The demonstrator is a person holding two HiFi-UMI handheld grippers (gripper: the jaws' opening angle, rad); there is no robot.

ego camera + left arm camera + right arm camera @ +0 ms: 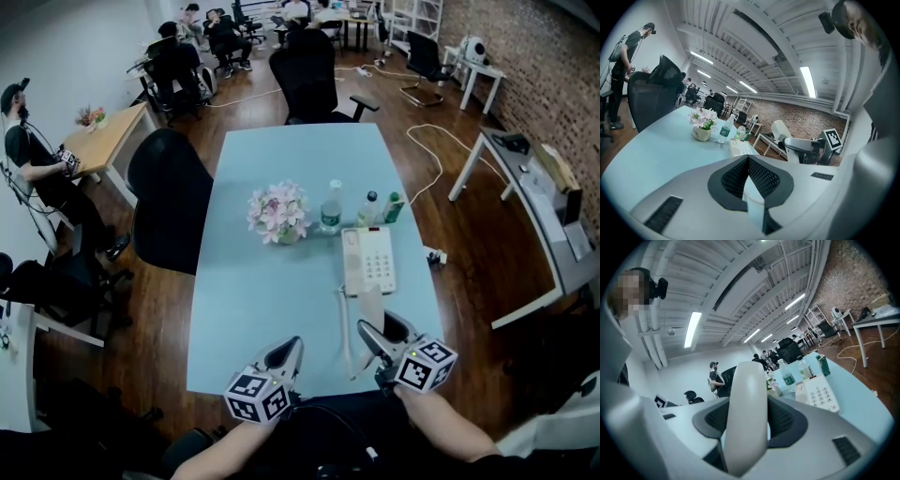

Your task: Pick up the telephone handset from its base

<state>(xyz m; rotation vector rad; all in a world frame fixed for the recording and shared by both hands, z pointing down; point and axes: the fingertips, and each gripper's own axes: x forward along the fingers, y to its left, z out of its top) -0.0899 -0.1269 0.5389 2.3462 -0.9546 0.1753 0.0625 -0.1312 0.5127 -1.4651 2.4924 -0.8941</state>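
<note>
The white telephone base (368, 260) lies on the light blue table (262, 291), right of centre; it also shows in the right gripper view (819, 393) and the left gripper view (740, 147). My right gripper (380, 330) is shut on the white handset (372, 307), which is off the base, just in front of it near the table's front edge. In the right gripper view the handset (747, 413) stands upright between the dark pads. A thin cord (345, 328) trails left of it. My left gripper (281, 361) hovers at the front edge, shut and holding nothing.
A pot of pink flowers (278, 214), two water bottles (331, 208) and a green carton (394, 206) stand behind the phone base. Black office chairs sit at the table's left (173, 197) and far end (314, 80). People are by the left wall and farther back.
</note>
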